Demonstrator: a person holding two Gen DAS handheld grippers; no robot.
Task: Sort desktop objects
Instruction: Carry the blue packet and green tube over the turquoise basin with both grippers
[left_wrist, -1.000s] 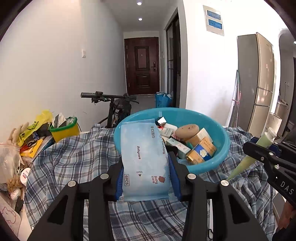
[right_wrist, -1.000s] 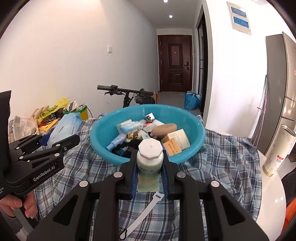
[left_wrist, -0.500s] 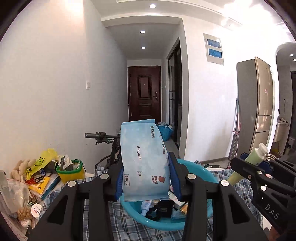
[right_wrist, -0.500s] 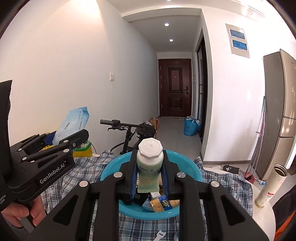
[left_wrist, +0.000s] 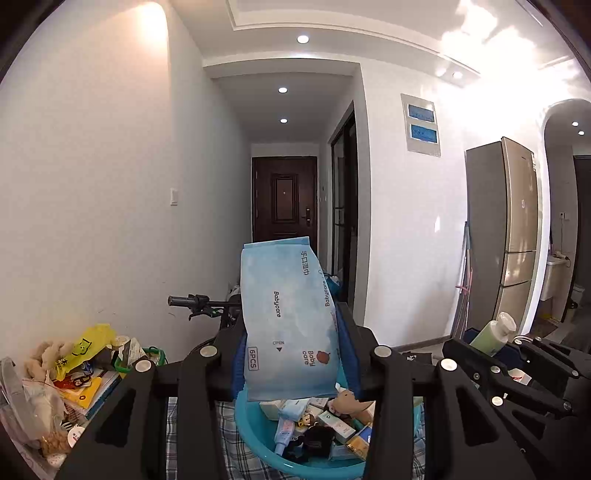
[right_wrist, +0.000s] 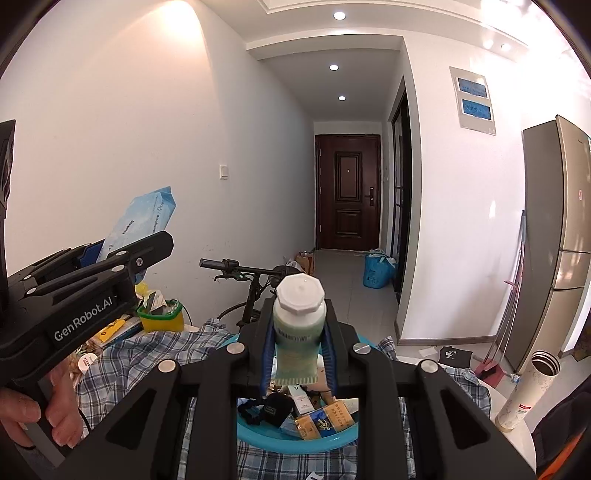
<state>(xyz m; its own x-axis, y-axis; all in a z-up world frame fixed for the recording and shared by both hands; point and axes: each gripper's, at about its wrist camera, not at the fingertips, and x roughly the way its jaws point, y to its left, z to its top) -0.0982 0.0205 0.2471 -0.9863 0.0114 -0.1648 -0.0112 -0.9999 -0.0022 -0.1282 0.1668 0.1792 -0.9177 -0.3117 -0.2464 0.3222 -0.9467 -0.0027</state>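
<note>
We've got our left gripper (left_wrist: 291, 354) pinching the soft, light-blue wipes pack (left_wrist: 288, 317) low on its flanks above the blue plastic basin (left_wrist: 258, 435); it looks floppy. Right gripper (right_wrist: 298, 354) clamps the pale-green squeeze tube (right_wrist: 298, 332) mid-body, likely slippery.

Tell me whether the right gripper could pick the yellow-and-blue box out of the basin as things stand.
Probably not yet: the right gripper is shut on the green tube, so its jaws are full. The yellow-and-blue box lies uncovered on top in the blue basin just below.
</note>
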